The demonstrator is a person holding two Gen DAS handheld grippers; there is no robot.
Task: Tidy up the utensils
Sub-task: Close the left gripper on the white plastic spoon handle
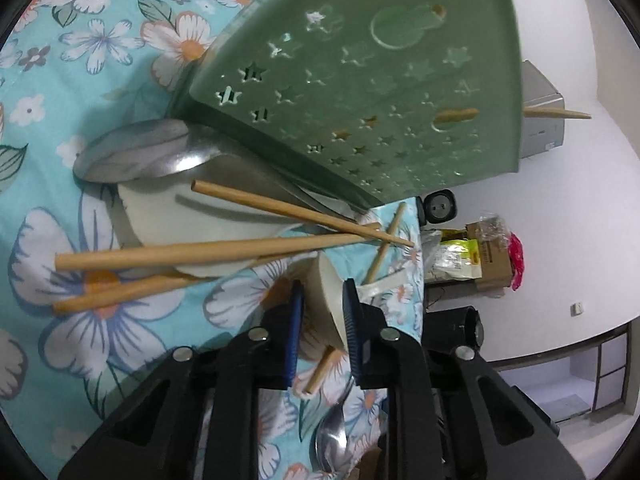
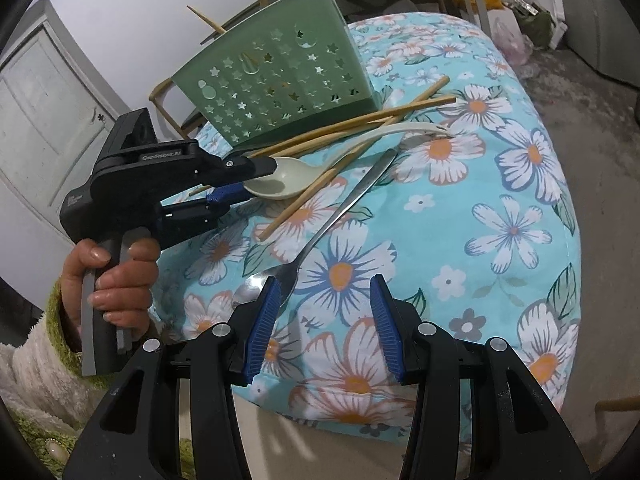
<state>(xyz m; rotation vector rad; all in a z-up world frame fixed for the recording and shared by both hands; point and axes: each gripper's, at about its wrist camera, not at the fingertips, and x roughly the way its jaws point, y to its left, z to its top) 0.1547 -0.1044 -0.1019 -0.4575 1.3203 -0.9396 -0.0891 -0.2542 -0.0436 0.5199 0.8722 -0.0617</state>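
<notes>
A cream spoon [image 2: 280, 182] lies on the floral cloth [image 2: 500, 216] in front of the green star-cut utensil holder [image 2: 276, 80], which is tipped over. My left gripper [image 2: 256, 179] is shut on the spoon's bowl, and the left wrist view shows the bowl [image 1: 326, 304] pinched between the blue pads. Several wooden chopsticks [image 2: 360, 120] cross over the spoon's handle. One chopstick [image 2: 206, 20] pokes out of the holder. A metal spoon [image 2: 344, 208] lies diagonally, its bowl beside one pad of my right gripper [image 2: 324, 312]. That gripper hangs open over the cloth with nothing in it.
In the left wrist view a second white spoon bowl [image 1: 180, 232] and a large metal spoon [image 1: 132, 156] lie under the chopsticks [image 1: 216, 254] by the holder [image 1: 360, 80]. A person's hand [image 2: 116, 268] grips the left tool. Boxes and bags [image 1: 488, 256] sit on the floor beyond the table's edge.
</notes>
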